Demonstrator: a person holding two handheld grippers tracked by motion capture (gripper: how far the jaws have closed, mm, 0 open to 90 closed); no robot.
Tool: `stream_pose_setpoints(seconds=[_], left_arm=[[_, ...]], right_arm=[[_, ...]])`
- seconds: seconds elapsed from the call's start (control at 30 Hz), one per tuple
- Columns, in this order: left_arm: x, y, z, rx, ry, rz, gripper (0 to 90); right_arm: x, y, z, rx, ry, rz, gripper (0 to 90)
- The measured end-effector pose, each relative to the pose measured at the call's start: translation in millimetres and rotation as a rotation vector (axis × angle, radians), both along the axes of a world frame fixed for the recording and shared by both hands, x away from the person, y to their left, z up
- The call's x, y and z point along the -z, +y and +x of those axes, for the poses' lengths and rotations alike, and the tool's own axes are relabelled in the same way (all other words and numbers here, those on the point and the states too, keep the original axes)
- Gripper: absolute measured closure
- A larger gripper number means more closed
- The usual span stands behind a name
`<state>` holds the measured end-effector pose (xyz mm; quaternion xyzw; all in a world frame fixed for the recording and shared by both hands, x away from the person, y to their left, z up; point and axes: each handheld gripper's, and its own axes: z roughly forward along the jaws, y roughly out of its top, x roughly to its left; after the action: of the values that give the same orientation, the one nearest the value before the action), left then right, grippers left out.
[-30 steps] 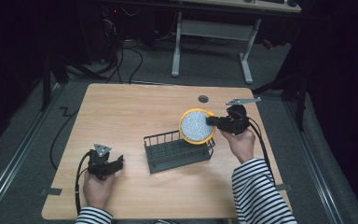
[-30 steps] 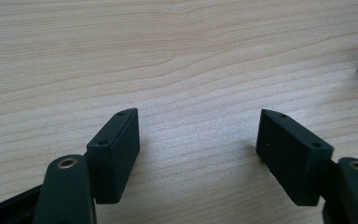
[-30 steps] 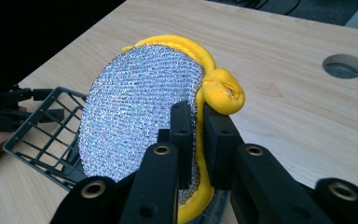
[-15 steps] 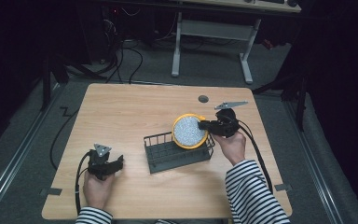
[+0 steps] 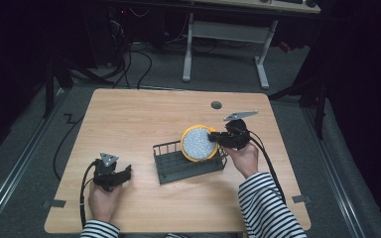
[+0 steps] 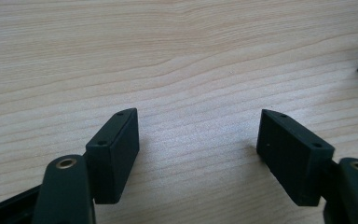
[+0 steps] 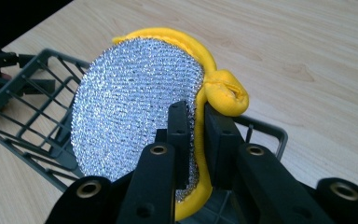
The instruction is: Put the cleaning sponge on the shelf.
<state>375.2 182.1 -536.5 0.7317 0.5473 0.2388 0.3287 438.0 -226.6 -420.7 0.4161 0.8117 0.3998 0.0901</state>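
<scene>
From the high view, the right gripper (image 5: 217, 139) has the round scrubber (image 5: 197, 143) stood on edge over the right end of the rack (image 5: 186, 166), probably so it can slot in upright. The left gripper (image 5: 121, 175) sits on the table (image 5: 129, 114), well to the left of the rack.

Left gripper view: jaws spread wide, just bare table between them.

Right gripper view: jaws pinching the scrubber's (image 7: 135, 112) yellow rim, silver face on one side, rack (image 7: 32, 116) right underneath.

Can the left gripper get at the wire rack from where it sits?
Probably yes: the left gripper rests open on bare table, with nothing between it and the wire rack.
</scene>
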Motion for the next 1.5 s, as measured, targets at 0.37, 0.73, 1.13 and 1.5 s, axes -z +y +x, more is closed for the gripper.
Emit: stream_pose_setpoints(seconds=[0.37,0.73,1.13,1.5], left_arm=[[0.0,-0.1,0.3,0.003,0.001,0.000,30.2],[0.0,-0.1,0.4,0.002,0.000,0.000,30.2],[0.0,-0.2,0.3,0.003,0.001,0.000,30.2],[0.0,-0.2,0.3,0.003,0.001,-0.001,30.2]], right_arm=[[10.0,-1.4,-7.3,-0.009,0.008,-0.037,81.7],[12.9,1.6,-9.2,-0.005,0.019,-0.068,76.0],[3.9,-12.9,-17.0,0.036,-0.004,-0.014,53.0],[-7.5,-32.1,-22.1,0.088,-0.040,0.003,50.4]])
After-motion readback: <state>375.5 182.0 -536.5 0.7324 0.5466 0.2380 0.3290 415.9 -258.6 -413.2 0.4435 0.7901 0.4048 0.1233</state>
